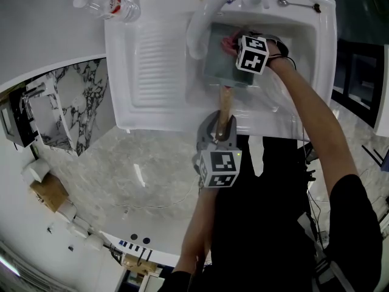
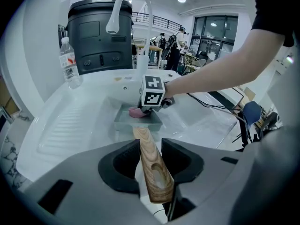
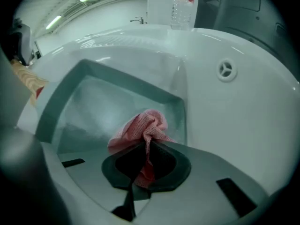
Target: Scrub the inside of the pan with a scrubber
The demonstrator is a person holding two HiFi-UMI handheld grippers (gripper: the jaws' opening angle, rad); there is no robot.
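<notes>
Left gripper (image 2: pixel 146 146) clamps the handle (image 2: pixel 154 177) of the pan (image 3: pixel 89 102); right gripper (image 3: pixel 146 158) pinches the pink scrubber (image 3: pixel 140 125). Hard strokes may twist the handle loose or pull the scrubber free.

The pan (image 1: pixel 220 62) is set in the sink (image 1: pixel 120 72), right of the drainboard (image 1: pixel 155 62) and under the faucet (image 1: pixel 209 11). Its handle (image 1: pixel 225 105) is extended over the near rim and clamped in the left gripper (image 1: pixel 223 121). The scrubber (image 3: pixel 143 125), pinched in the right gripper (image 3: pixel 146 146), is held inside the pan. A water bottle (image 1: pixel 112 5) is stood behind the drainboard, and a spoon (image 1: pixel 298 5) is laid on the back rim.
</notes>
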